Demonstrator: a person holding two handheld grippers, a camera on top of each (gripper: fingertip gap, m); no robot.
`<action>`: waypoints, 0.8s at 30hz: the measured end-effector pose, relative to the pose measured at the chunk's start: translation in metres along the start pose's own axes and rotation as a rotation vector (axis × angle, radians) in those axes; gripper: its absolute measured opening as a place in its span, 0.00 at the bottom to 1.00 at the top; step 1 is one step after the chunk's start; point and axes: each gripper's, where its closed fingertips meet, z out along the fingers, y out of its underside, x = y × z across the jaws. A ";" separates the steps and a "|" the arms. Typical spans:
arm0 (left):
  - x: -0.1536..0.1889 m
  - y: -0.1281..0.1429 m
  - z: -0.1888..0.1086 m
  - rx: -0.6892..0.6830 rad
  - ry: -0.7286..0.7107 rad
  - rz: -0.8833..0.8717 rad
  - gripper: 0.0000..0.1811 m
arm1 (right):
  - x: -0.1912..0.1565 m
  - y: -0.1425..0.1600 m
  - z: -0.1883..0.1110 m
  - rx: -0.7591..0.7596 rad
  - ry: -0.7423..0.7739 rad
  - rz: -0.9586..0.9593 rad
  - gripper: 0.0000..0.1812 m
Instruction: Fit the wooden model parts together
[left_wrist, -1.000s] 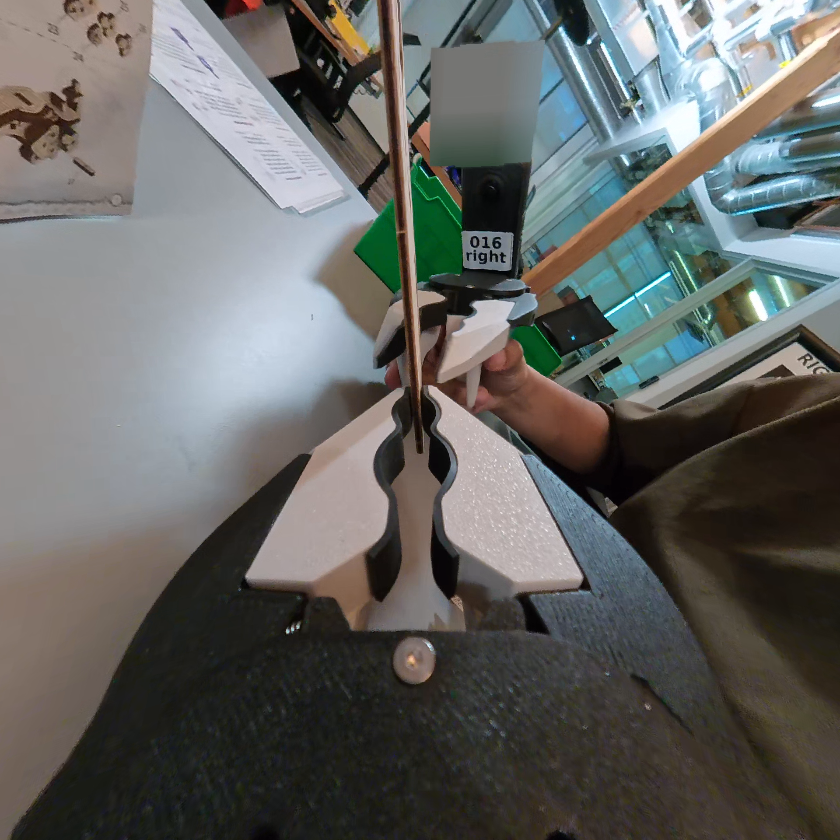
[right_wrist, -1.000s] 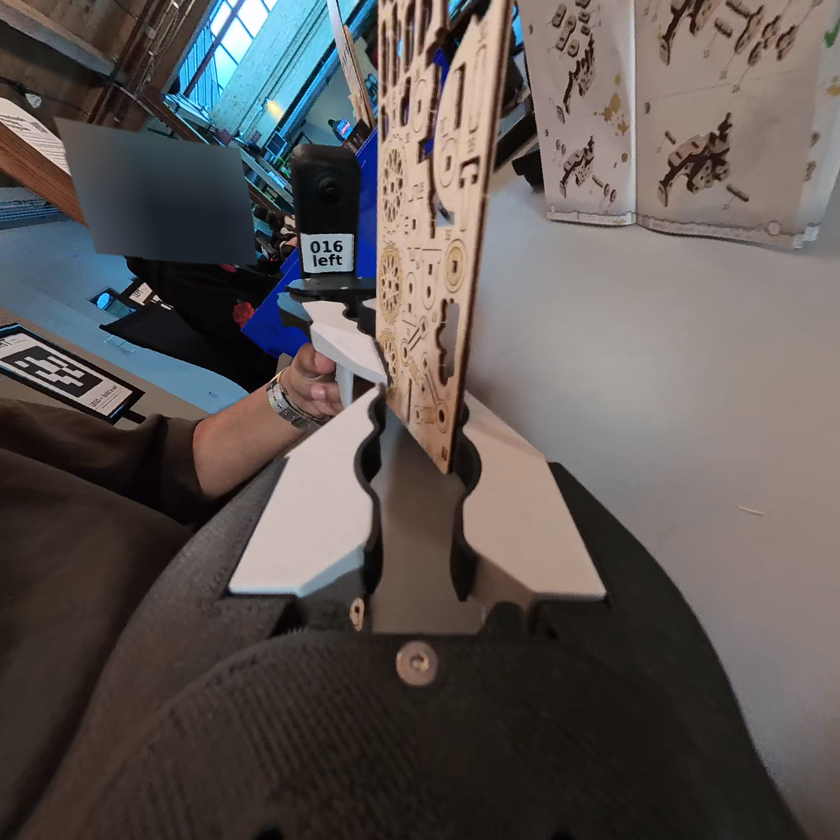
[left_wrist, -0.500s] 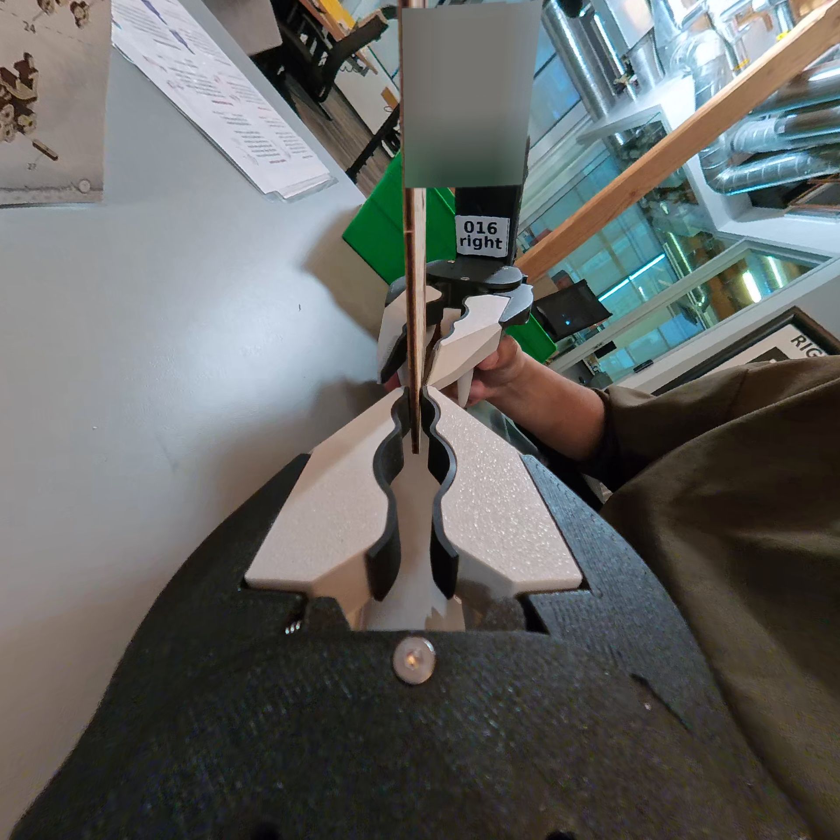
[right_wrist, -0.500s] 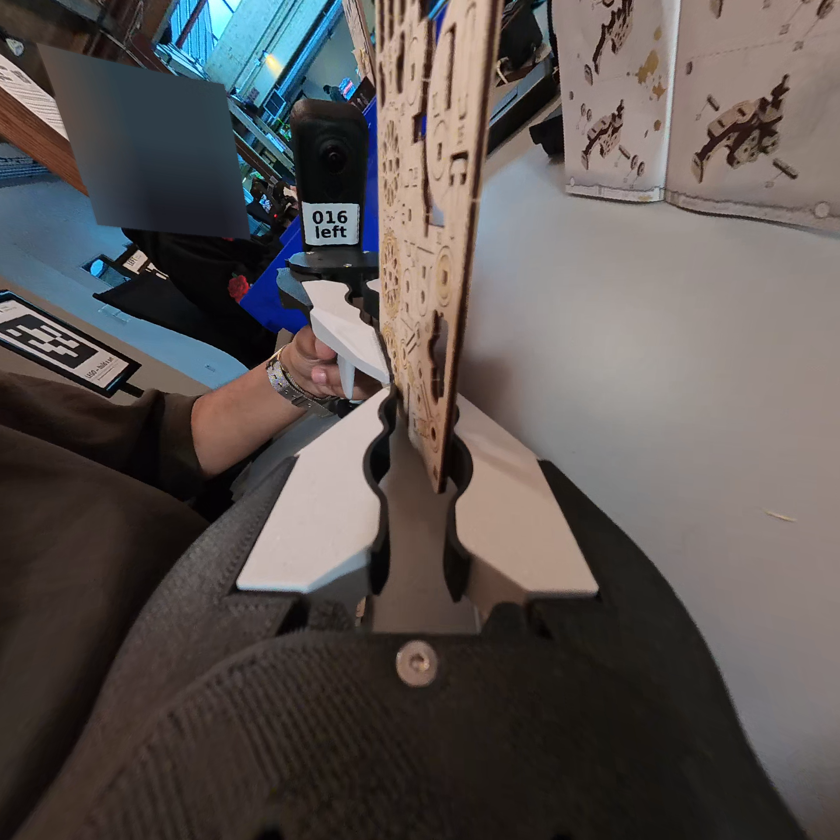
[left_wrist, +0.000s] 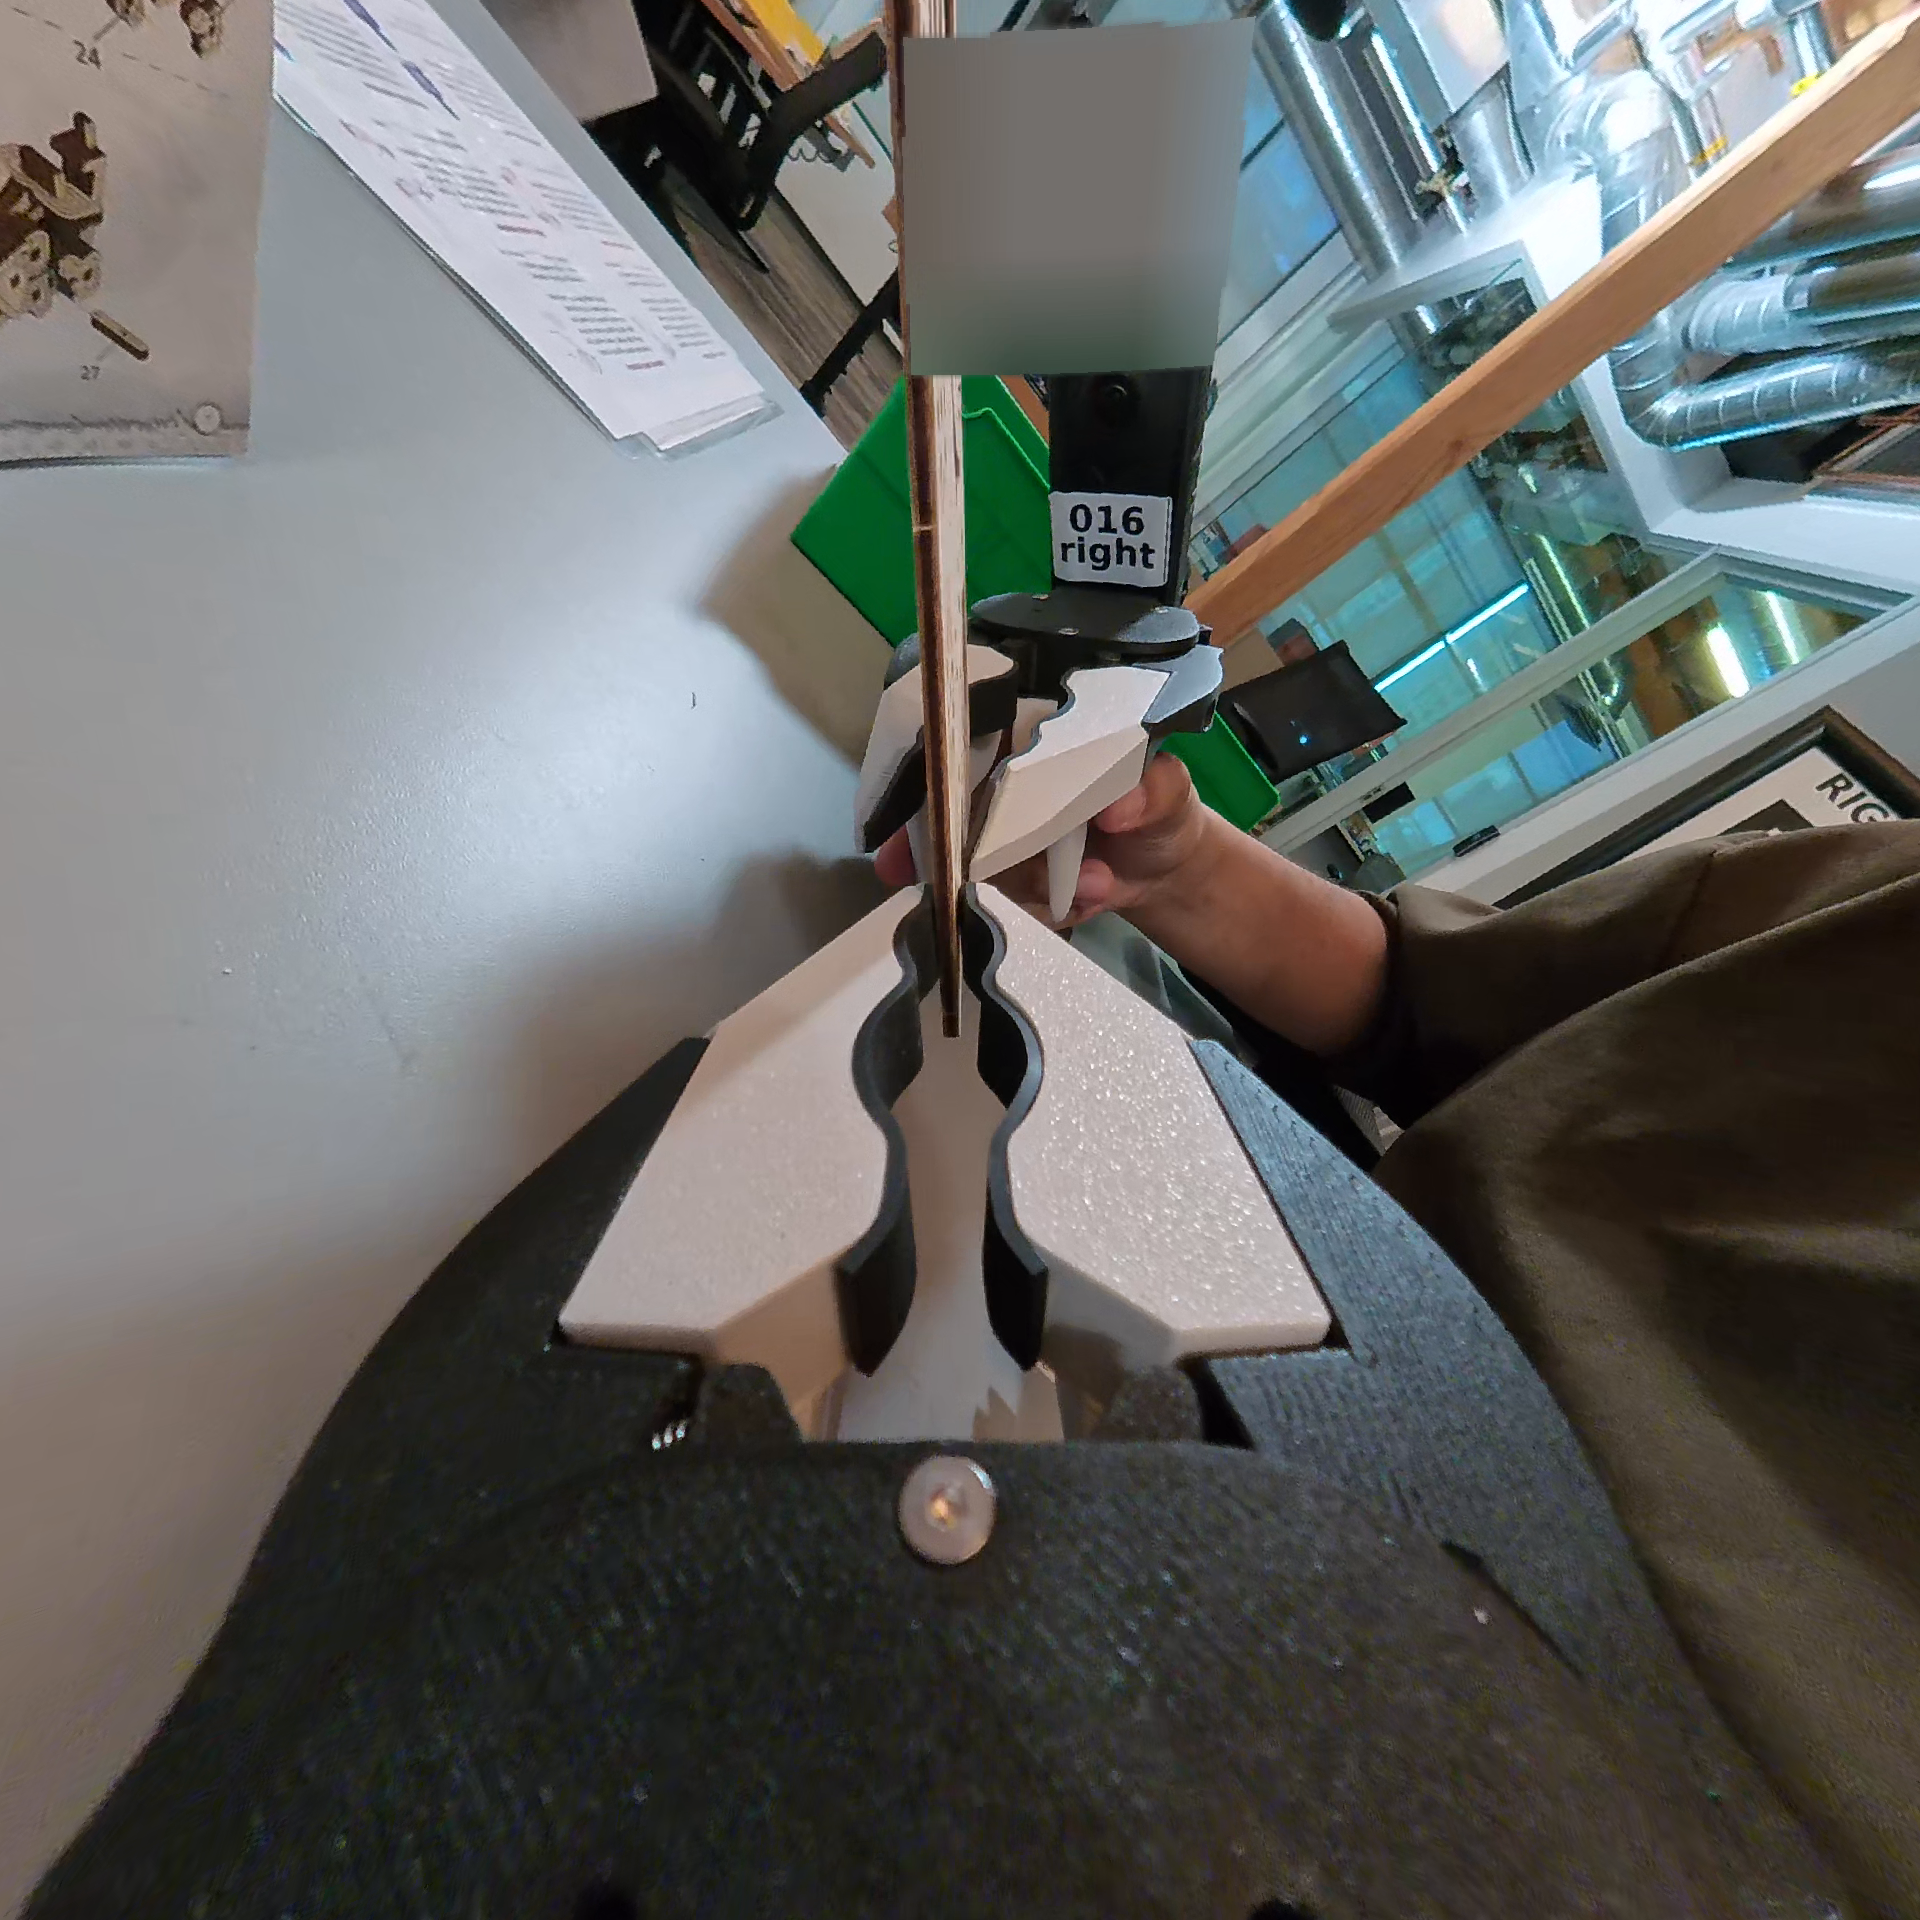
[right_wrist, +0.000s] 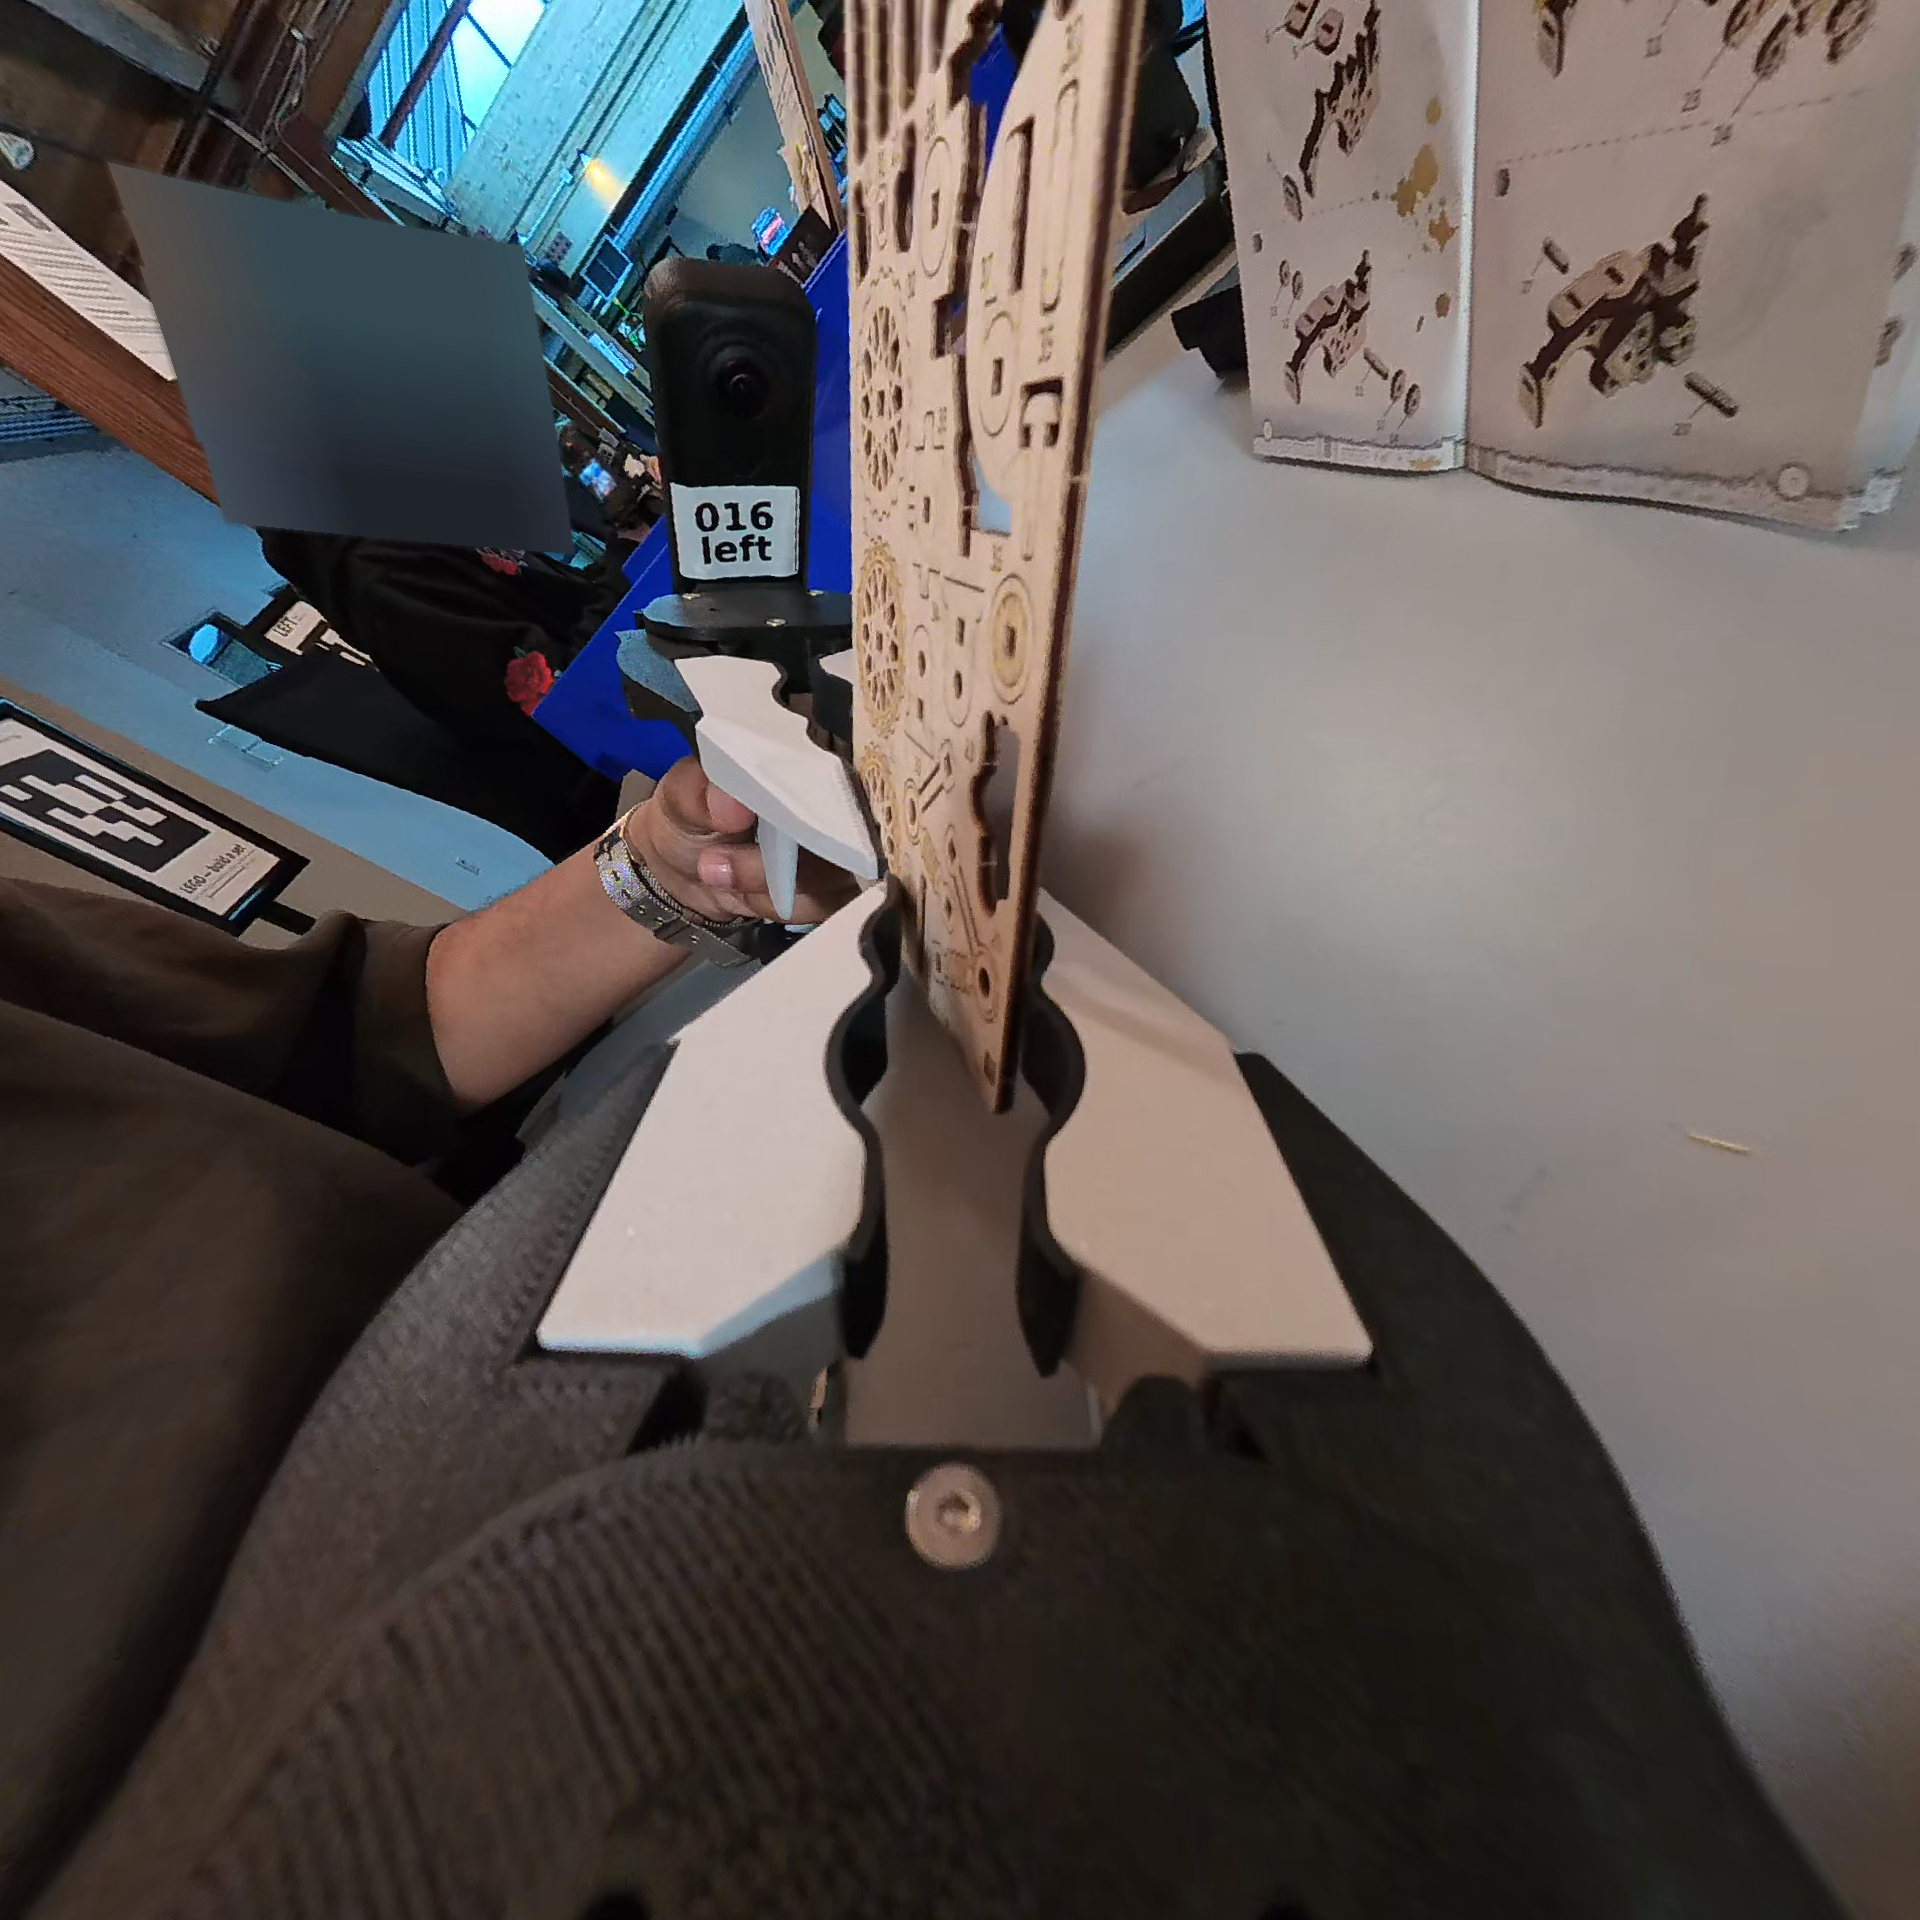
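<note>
A thin laser-cut wooden sheet (right_wrist: 966, 520) with several uncut model parts stands upright above the grey table (right_wrist: 1455, 935). In the left wrist view I see it edge-on (left_wrist: 935, 623). My left gripper (left_wrist: 949, 925) is shut on its lower edge, and it shows beyond the sheet in the right wrist view (right_wrist: 790, 790). My right gripper (right_wrist: 966, 925) is shut on the lower corner, with the sheet slanted across wider-standing jaws. It also shows in the left wrist view (left_wrist: 951, 852), its fingers on either side of the sheet.
An open picture instruction booklet (right_wrist: 1558, 312) lies on the table and also shows in the left wrist view (left_wrist: 104, 208). A stack of white papers (left_wrist: 520, 208) lies near the table edge. A green bin (left_wrist: 862, 509) and a blue bin (right_wrist: 613, 717) stand beyond. The person's olive sleeve (left_wrist: 1662, 1143) is close. Both grippers' tips are close together, under 4 cm apart.
Both grippers have shifted and turned a little together with the sheet. The booklet has slid towards the frame edge in the left wrist view. Both holds are unchanged.
</note>
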 end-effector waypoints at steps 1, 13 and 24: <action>0.000 0.000 0.000 0.000 0.000 0.000 0.00 | 0.000 0.000 0.000 -0.001 -0.002 0.001 0.10; -0.001 0.000 0.000 -0.001 -0.009 0.001 0.00 | 0.002 0.001 -0.001 -0.006 0.000 0.008 0.09; 0.000 0.001 0.001 -0.002 -0.013 0.008 0.00 | -0.001 -0.001 -0.002 -0.009 0.014 -0.051 0.06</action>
